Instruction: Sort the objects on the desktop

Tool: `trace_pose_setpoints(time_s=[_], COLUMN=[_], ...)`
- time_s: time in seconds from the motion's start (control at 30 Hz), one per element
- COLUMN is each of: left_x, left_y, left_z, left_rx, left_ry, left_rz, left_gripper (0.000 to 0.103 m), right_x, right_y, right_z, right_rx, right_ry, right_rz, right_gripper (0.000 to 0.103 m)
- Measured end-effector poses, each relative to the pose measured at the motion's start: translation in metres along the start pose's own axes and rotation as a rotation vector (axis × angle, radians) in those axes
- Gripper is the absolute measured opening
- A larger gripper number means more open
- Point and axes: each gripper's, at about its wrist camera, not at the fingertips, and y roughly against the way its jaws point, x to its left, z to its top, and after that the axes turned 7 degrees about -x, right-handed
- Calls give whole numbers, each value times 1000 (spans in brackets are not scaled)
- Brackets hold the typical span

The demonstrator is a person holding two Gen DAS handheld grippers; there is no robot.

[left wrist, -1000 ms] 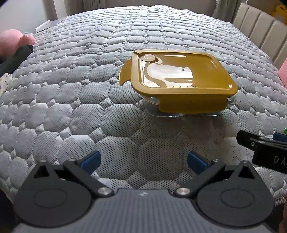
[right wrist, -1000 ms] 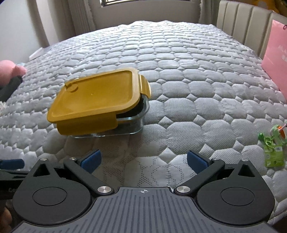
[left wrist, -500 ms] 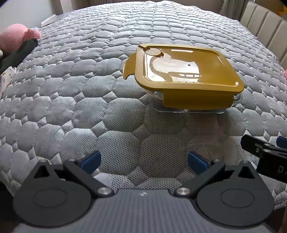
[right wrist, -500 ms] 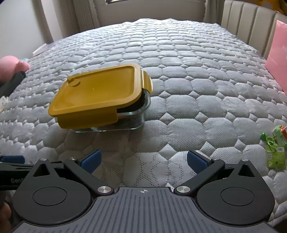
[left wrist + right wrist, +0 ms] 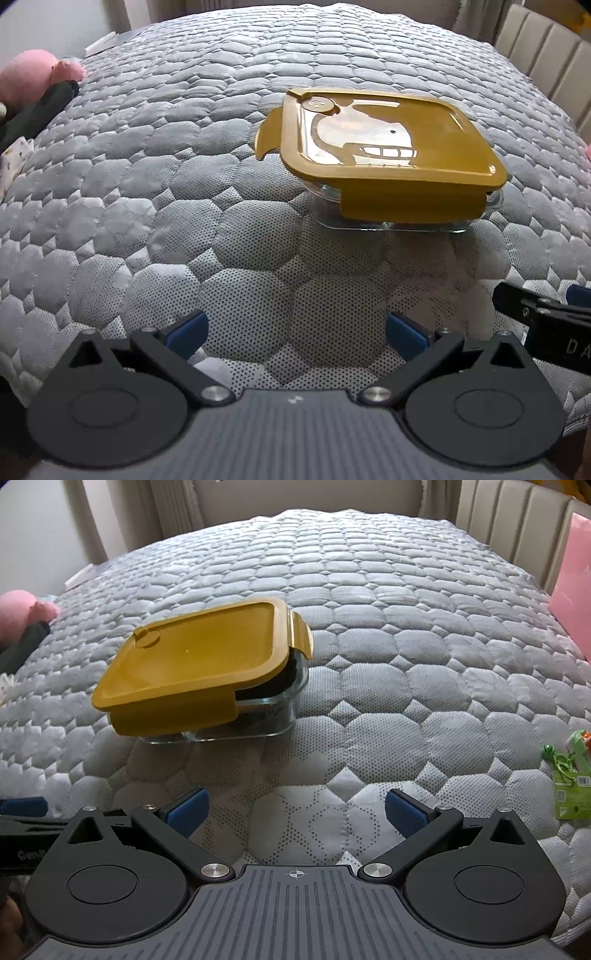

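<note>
A glass food container with a mustard-yellow lid (image 5: 388,147) sits on the grey quilted mattress; it also shows in the right wrist view (image 5: 207,668), with dark contents visible through the glass. The lid rests on top with side flaps unlatched. My left gripper (image 5: 295,332) is open and empty, well short of the container. My right gripper (image 5: 295,808) is open and empty, near the front edge; its finger shows at the right of the left wrist view (image 5: 535,310). A small green packaged item (image 5: 570,775) lies at the right.
A pink plush toy (image 5: 33,77) and a dark object (image 5: 33,107) lie at the left edge of the mattress (image 5: 184,166). A pink bag (image 5: 572,590) stands at the right by the beige padded headboard (image 5: 517,528).
Both grippers have risen and moved slightly closer to the bed, so the container sits lower in each view. Both stay open. The container has not moved.
</note>
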Motion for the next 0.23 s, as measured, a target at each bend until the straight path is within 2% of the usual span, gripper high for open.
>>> trace_pose_setpoints(time_s=[0.23], left_x=[2], left_y=[-3], left_z=[-1], left_rx=[0], left_ry=[-3], left_rz=[4], left_gripper=[103], right_x=[2], right_y=[-5], right_z=[-3], right_rx=[19], right_ry=[3], right_rz=[0], right_gripper=[103])
